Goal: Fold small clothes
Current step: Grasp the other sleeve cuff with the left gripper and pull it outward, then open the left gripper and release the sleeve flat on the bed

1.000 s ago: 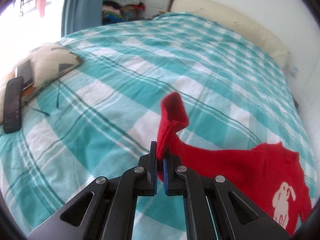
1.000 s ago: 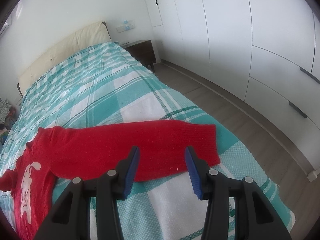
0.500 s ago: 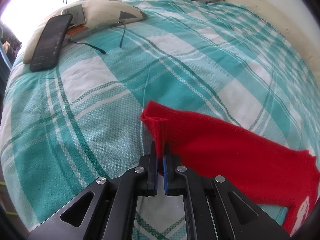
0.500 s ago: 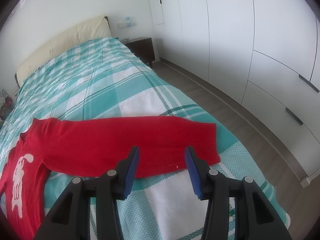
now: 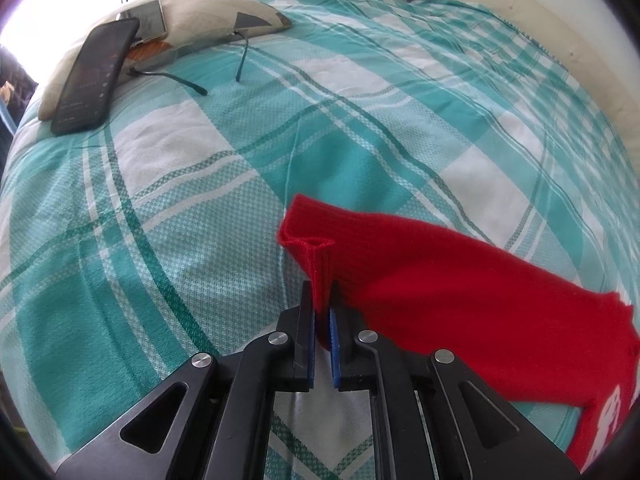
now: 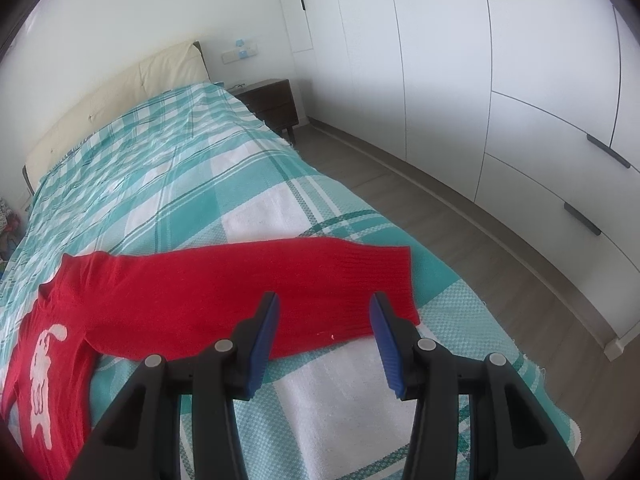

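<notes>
- The left gripper (image 5: 322, 300) is clamped on the cuff of the red sweater's (image 5: 460, 288) sleeve, likely ready to fold it inward.
- The right gripper (image 6: 324, 316), fingers apart, hovers above the other sleeve (image 6: 280, 280), spread flat on the bed (image 6: 180, 184) towards 12 o'clock.

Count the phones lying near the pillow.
2: a dark phone leaning against the pillow's near edge, and a lighter one on top of the pillow behind it. Others may be hidden.

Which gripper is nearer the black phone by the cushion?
Left. The left gripper, shut on the red sweater cuff, has the phone ahead; the open right gripper faces the other sleeve, no phone visible.
</notes>
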